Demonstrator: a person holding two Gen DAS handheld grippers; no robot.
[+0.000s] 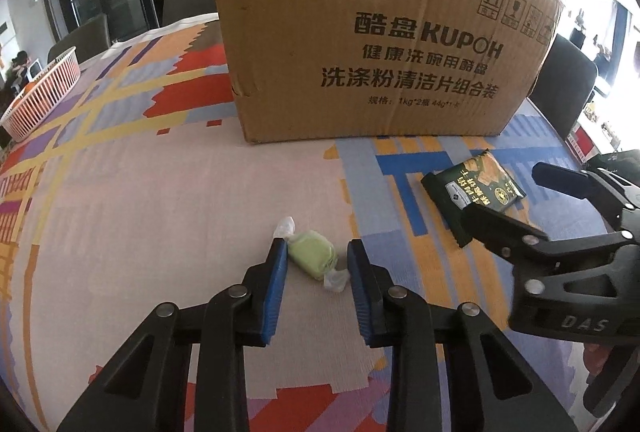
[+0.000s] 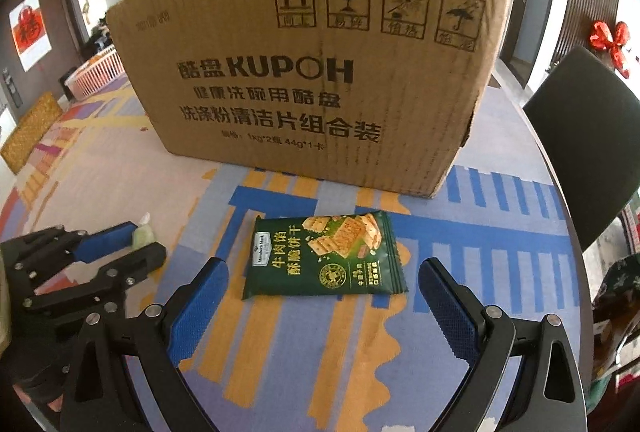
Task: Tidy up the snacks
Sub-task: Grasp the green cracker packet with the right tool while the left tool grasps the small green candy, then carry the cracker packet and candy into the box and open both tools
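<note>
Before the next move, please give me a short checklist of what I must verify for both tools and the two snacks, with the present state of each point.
1. Left tool grips the green candy: ok, its pads are closed on the candy.
2. Right tool is ready for the cracker packet: ok, it is open, with one pad on each side, not touching.
3. Cracker packet lies flat on the tablecloth: ok.
4. The two tools are apart from each other: ok.
5. Cardboard box is open on top: cannot tell, only its front wall shows.
</note>
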